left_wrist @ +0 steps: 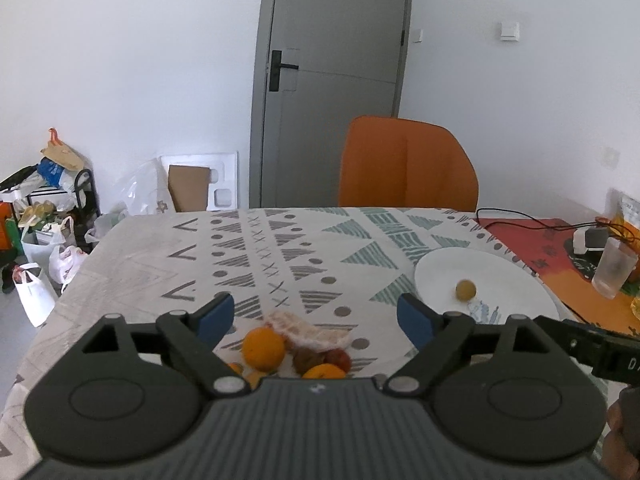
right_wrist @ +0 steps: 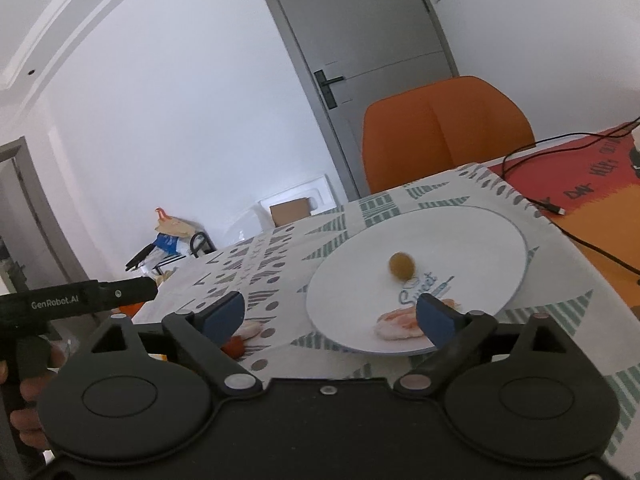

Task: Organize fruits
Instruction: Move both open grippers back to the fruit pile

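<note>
The left gripper (left_wrist: 316,316) is held level with its blue-padded fingers (left_wrist: 216,314) spread wide and nothing between them. The right gripper (right_wrist: 330,316) is tilted, its fingers (right_wrist: 432,320) likewise wide apart and holding nothing. The two grippers sit just beside each other.

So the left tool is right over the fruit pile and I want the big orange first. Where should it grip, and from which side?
Grip the orange across its widest middle, coming down from above and from its left. It is round, so any pair of opposite sides will hold. Its left side faces bare cloth, while the netted fruit and other fruit crowd its right. The left tool is already open wide enough.
</note>
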A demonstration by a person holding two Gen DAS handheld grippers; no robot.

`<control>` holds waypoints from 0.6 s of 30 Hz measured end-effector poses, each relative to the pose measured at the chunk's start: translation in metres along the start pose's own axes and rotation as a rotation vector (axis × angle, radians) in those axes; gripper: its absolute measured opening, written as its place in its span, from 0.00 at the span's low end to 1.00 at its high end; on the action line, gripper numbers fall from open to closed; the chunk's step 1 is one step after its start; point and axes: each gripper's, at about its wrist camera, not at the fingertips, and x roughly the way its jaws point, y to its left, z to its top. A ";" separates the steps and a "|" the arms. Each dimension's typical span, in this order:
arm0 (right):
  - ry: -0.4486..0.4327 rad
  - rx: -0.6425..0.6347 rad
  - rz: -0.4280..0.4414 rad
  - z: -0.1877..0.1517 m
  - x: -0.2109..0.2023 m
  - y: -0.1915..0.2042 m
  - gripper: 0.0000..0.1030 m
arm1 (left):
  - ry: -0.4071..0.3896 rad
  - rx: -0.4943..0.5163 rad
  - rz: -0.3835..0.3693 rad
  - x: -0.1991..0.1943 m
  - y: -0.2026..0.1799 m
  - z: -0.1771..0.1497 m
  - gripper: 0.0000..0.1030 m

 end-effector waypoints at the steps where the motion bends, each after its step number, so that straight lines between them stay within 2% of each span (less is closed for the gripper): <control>1: 0.001 -0.004 0.002 -0.001 0.001 0.002 0.94 | 0.001 -0.004 0.003 0.000 0.002 -0.001 0.85; 12: 0.035 -0.035 0.012 -0.012 0.020 0.027 0.93 | 0.024 -0.074 0.023 0.005 0.042 -0.019 0.84; 15: 0.055 -0.044 0.018 -0.016 0.026 0.034 0.88 | 0.038 -0.090 0.023 0.009 0.050 -0.024 0.81; 18: 0.075 -0.053 0.023 -0.020 0.033 0.039 0.81 | 0.041 -0.100 0.025 0.012 0.056 -0.028 0.73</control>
